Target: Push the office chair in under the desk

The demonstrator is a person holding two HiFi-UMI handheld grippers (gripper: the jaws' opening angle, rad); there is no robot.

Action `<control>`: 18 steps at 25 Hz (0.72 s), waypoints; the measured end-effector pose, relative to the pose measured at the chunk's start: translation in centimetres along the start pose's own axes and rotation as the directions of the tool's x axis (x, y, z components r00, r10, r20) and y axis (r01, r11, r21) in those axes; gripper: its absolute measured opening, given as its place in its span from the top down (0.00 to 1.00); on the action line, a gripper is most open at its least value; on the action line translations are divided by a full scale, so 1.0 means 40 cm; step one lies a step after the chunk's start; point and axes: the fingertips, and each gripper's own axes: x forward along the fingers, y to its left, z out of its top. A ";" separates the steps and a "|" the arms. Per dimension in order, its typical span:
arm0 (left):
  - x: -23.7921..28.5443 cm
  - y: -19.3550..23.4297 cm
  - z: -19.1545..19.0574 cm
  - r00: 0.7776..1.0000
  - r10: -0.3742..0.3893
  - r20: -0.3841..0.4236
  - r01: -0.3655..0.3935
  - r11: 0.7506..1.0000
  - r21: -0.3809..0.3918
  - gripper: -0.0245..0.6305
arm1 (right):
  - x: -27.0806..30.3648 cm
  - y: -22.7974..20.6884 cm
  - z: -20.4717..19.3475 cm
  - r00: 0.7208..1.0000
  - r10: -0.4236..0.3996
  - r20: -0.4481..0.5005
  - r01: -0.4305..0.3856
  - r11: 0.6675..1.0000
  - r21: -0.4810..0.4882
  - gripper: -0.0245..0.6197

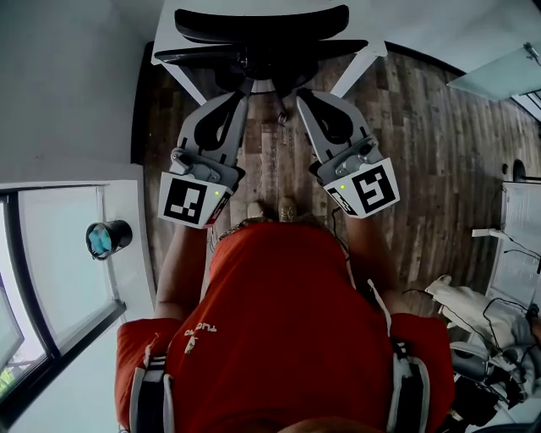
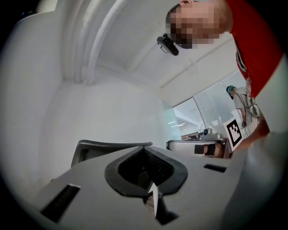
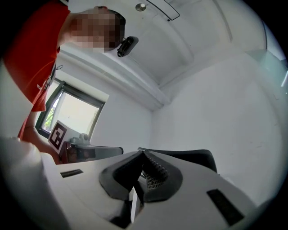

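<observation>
You are standing behind the chair with both grippers reaching forward at its back, so you are in the pushing step. It looks close to finished: the chair back is sitting at the near edge of the desk, with the seat out of sight beneath the top. The left gripper and right gripper are both pinched fully together with nothing between the jaws, so you are using them as blunt pushers, not clamps. Their tips are lying right at the lower part of the chair back, side by side with a gap between them. Whether they are pressing on it I cannot tell.

If any travel is left, you are looking at a short, even shove from both tips at once, so the chair goes straight rather than swivelling. The desk legs are flanking the chair on both sides, and those are the edges to watch. The wall is closing you in on the left. The floor is lying open on your right, with cables well back beside you.
</observation>
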 end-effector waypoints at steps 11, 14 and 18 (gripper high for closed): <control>-0.014 -0.007 -0.022 0.998 0.012 -0.068 -0.009 0.999 0.032 0.95 | 0.002 0.033 -0.005 0.999 0.029 -0.012 -0.029 1.000 0.002 0.93; -0.010 -0.004 -0.011 0.999 0.008 -0.033 -0.008 1.000 0.010 0.95 | 0.008 0.035 -0.006 0.999 0.035 -0.014 -0.035 0.999 -0.001 0.93; -0.015 0.005 -0.005 1.000 0.013 -0.018 -0.013 1.000 0.013 0.95 | 0.013 0.040 -0.011 0.999 0.043 -0.024 -0.043 0.999 -0.004 0.92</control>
